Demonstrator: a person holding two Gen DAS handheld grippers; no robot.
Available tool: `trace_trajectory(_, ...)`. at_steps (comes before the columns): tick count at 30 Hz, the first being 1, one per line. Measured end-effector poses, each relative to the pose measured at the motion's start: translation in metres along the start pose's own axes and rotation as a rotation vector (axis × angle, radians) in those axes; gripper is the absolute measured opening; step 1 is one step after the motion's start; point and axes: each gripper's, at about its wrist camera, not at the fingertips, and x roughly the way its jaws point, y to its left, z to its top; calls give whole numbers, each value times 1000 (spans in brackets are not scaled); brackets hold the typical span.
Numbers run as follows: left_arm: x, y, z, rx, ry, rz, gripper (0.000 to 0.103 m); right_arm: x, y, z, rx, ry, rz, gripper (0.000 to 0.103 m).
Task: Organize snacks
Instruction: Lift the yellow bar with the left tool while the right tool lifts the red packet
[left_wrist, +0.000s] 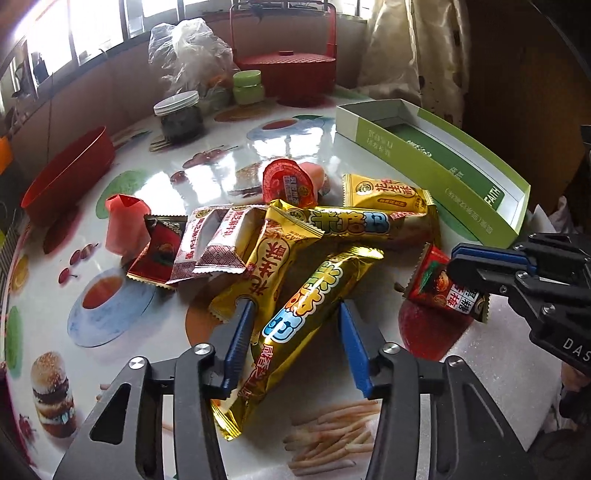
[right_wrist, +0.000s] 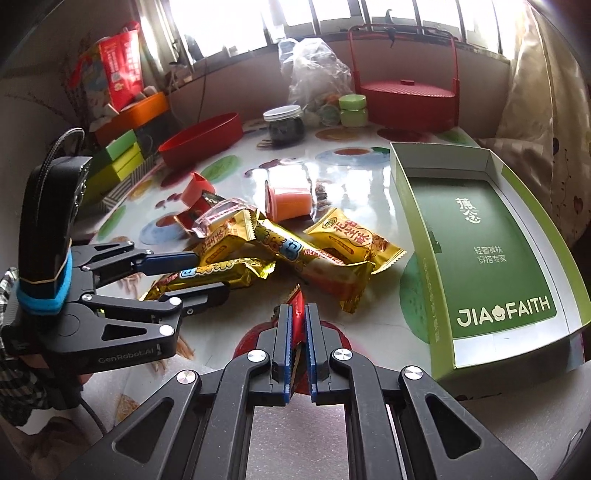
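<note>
While the green box (right_wrist: 480, 258) is still lying empty beside the pile of snacks (left_wrist: 295, 236), almost all of the sorting is being left to do. A small red packet (right_wrist: 297, 306) is being pinched tightly by the right gripper (right_wrist: 297, 314) near the box. A long gold bar (left_wrist: 295, 332) is being straddled by the half-open left gripper (left_wrist: 295, 314); whether it is already being pressed cannot be told.

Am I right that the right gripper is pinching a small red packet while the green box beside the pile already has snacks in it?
Not quite. The right gripper does pinch the small red packet, but the green box holds no snacks; the right wrist view shows only its bare printed floor. The snacks lie on the table.
</note>
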Motion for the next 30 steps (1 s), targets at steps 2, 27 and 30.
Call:
trace_trajectory(2, -2, 1, 2, -9, -6, 1, 34, 0, 1, 0, 4, -1, 1, 7)
trace_trajectory(27, -25, 8, 7, -97, -56, -4, 26, 2, 6, 4, -55, 29, 10, 35)
trace_trajectory(30, -29, 8, 8, -104, -61, -5, 26, 10, 11, 2, -107, 59, -21, 41)
